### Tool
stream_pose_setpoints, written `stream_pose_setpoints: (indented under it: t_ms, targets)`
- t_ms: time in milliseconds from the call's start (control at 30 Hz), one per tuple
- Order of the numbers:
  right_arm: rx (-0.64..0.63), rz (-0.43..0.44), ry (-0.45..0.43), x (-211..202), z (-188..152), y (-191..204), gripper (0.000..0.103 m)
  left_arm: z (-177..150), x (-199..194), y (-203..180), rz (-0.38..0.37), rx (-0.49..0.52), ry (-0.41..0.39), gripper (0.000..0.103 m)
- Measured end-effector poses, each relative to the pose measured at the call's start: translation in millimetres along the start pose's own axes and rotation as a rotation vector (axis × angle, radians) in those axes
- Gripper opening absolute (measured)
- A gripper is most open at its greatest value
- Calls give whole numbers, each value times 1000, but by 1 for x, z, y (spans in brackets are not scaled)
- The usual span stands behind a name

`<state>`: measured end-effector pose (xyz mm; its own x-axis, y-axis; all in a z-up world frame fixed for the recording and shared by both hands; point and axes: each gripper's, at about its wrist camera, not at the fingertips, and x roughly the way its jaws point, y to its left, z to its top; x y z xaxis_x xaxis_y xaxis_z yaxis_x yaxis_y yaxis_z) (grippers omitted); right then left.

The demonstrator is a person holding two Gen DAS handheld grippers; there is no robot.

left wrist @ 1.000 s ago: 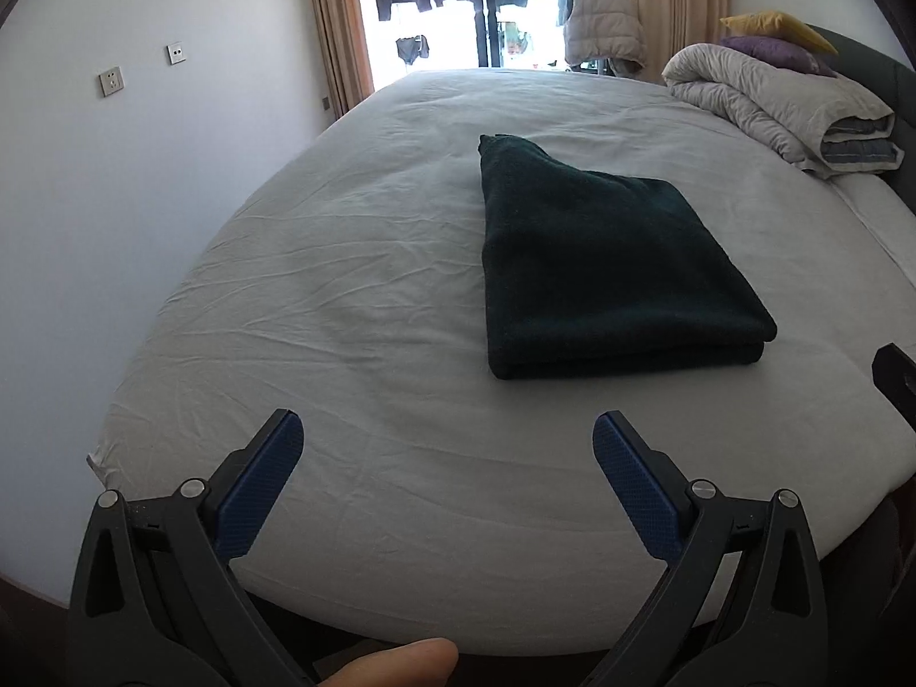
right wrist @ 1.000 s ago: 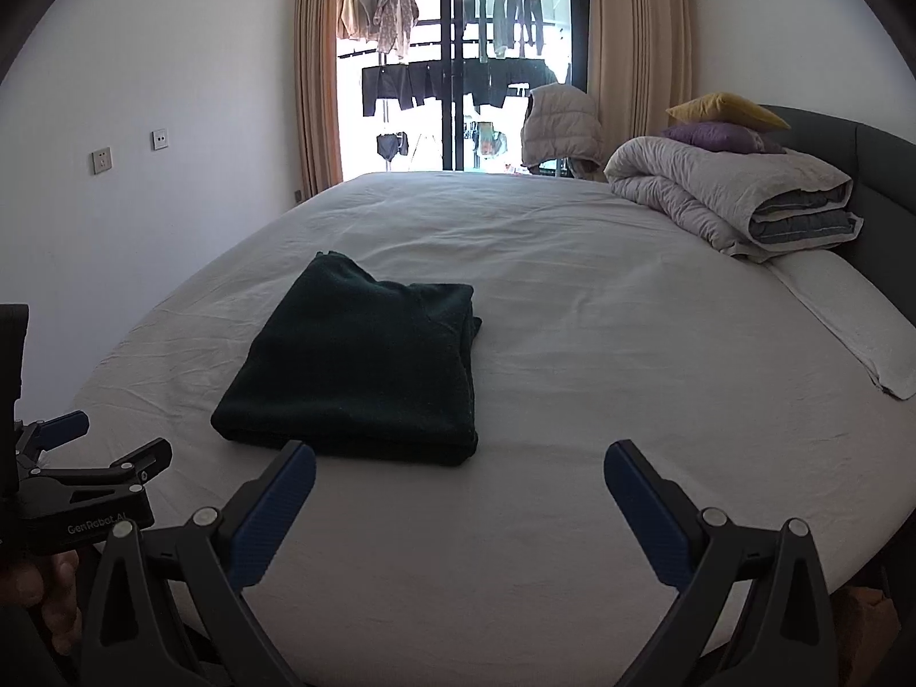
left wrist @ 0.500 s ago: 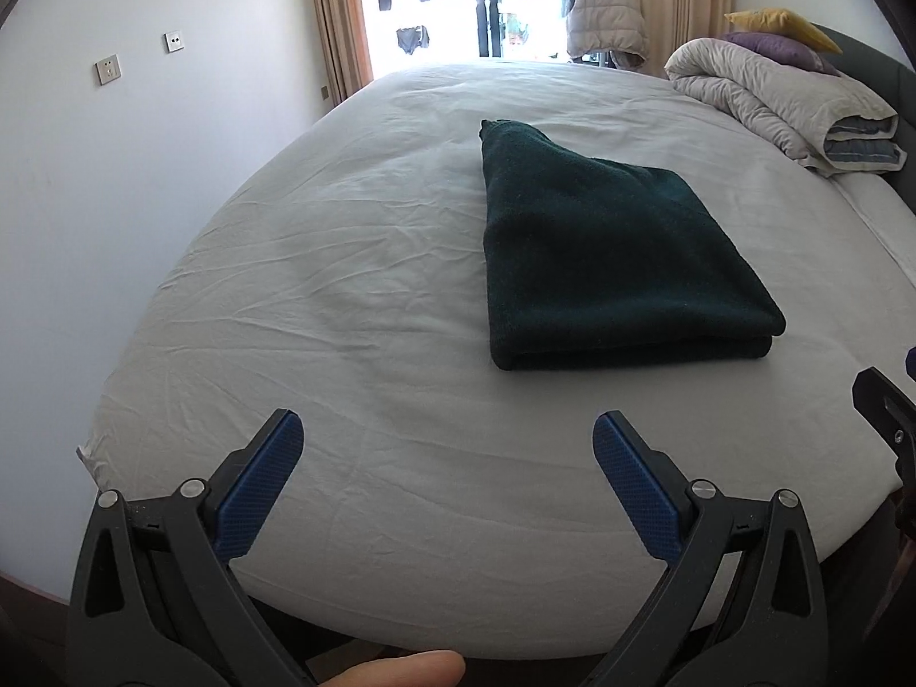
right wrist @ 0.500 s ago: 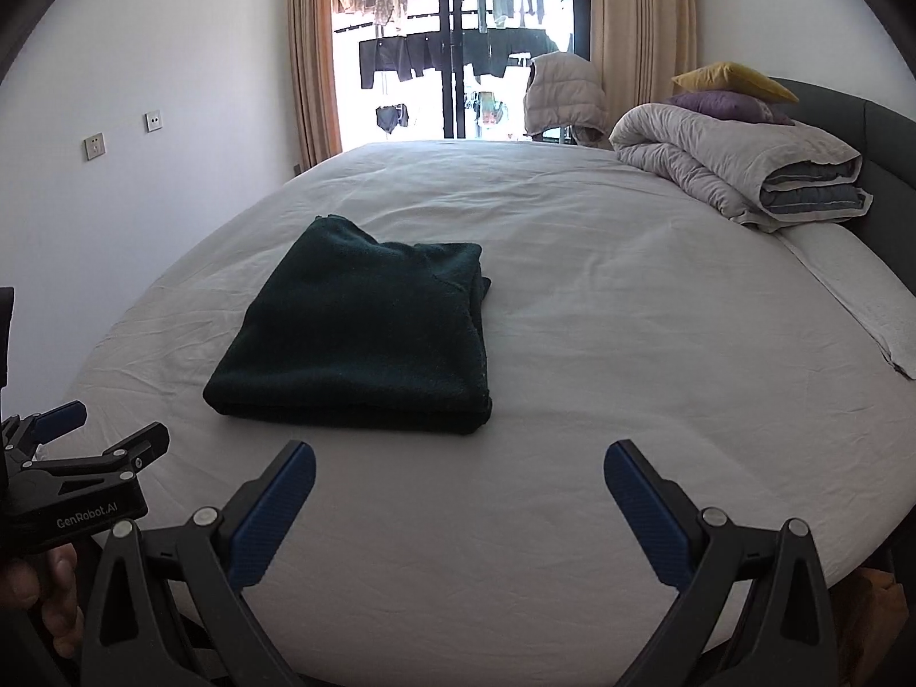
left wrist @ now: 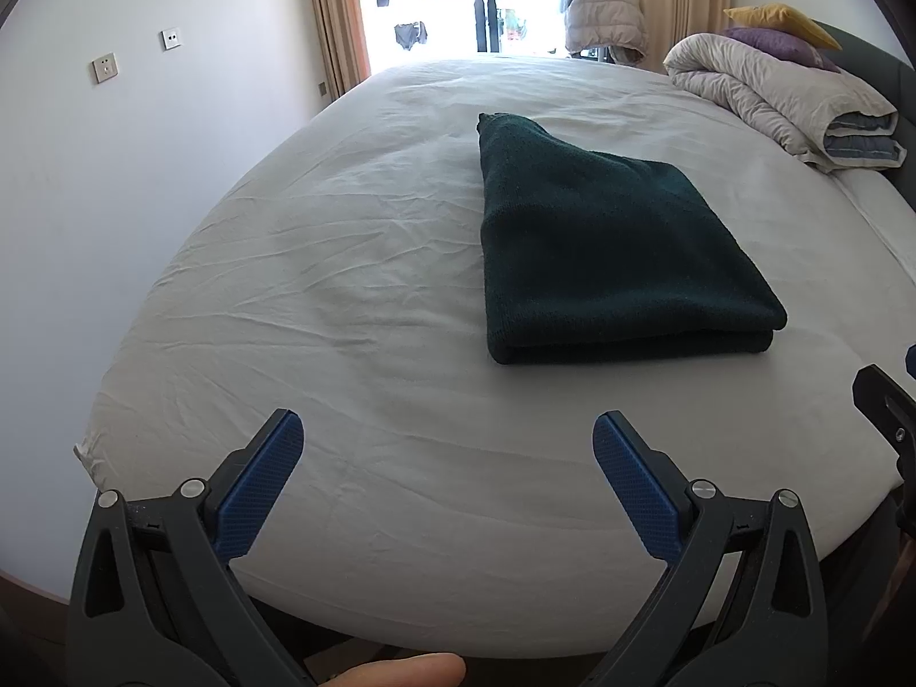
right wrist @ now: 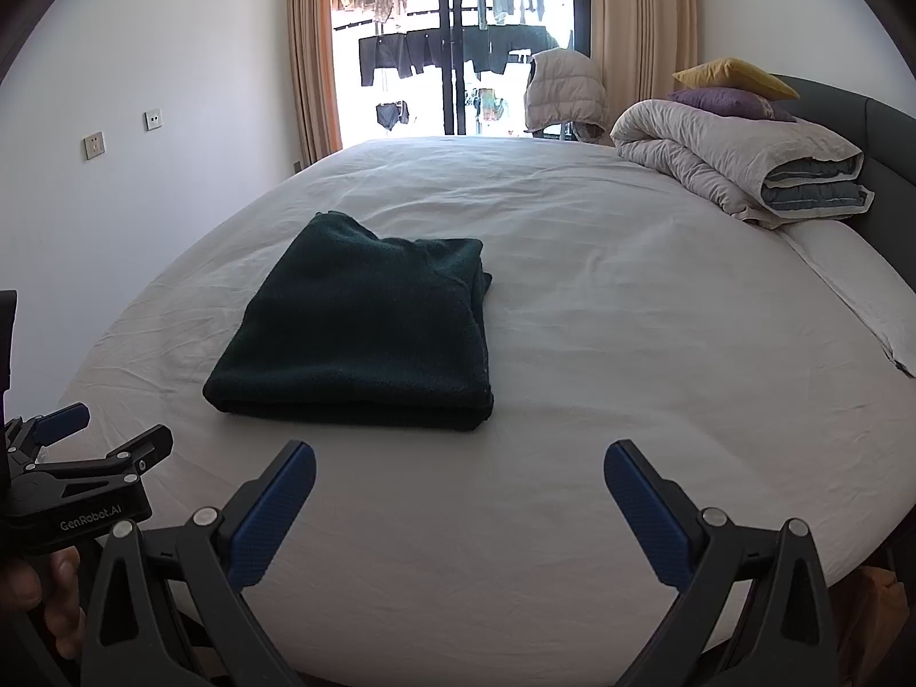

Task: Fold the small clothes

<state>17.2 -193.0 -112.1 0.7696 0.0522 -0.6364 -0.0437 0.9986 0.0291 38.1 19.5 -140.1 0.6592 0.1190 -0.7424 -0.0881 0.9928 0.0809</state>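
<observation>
dark green garment (left wrist: 618,252) lay folded on bed (left wrist: 343,286) | looked soft, thick, light; best pinched at near doubled edge | left gripper (left wrist: 446,452) and right gripper (right wrist: 458,481) both hung with fingers spread, empty

Backlit window (right wrist: 458,57) glare — fisheye-warped edges.

Both grippers nearer the folded garment (left wrist: 607,252).

Right gripper (left wrist: 893,418) (cut off at frame edge) mostly hidden.
</observation>
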Motion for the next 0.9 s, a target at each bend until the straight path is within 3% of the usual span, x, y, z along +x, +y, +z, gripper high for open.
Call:
stream_pose_setpoints:
  t_ms: [900]
  targets:
    - [6, 9, 14, 4, -1, -1, 103, -2, 3, 0, 1, -6, 9, 103]
